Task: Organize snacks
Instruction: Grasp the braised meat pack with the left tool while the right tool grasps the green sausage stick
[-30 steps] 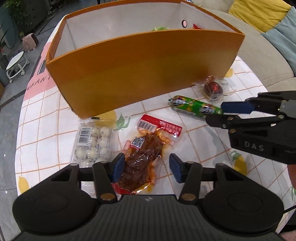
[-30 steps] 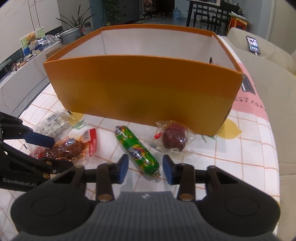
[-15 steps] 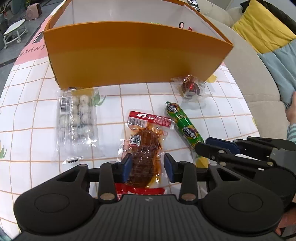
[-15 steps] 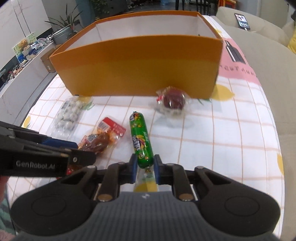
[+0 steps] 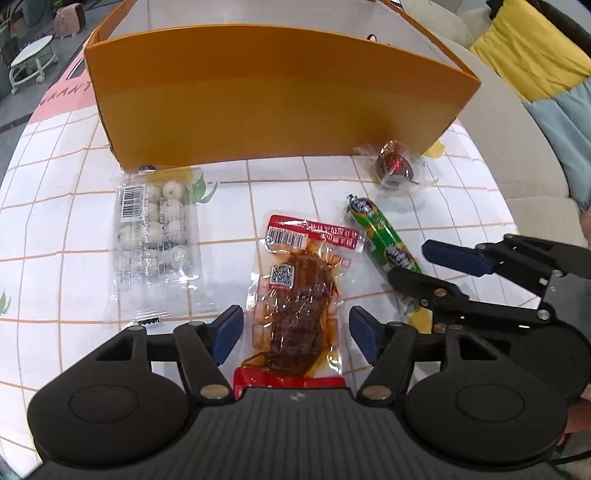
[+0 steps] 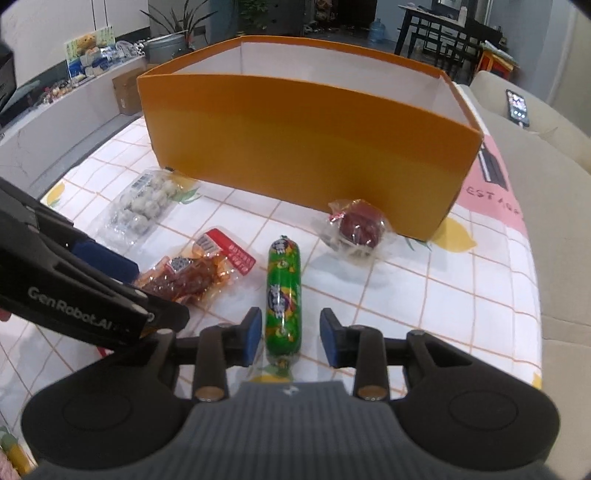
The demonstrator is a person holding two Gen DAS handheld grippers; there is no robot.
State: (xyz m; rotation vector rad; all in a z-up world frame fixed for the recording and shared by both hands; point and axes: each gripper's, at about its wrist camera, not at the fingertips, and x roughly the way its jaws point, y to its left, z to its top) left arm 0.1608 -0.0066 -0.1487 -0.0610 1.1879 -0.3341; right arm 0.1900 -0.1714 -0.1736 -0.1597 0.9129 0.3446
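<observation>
Left claw (image 5: 295,328) opening astride glossy brown meat packet (image 5: 295,306), seemingly untouched

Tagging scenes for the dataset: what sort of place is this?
Likely a home living room: a beige sofa with cushions beside the table, a dining table with chairs behind, and a potted plant.

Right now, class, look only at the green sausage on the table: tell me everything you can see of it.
The green sausage is a short, plump stick in glossy green plastic film printed with dark and yellow cartoon labels, both ends pinched shut. It lies flat on the checked tablecloth, one end towards the orange box, unopened. Its near end sits between the blue pads of the right hand-held gripper, whose jaws have just been opening; the pads stand clear of it. The red-brown meat packet lies beside it, apart.
</observation>
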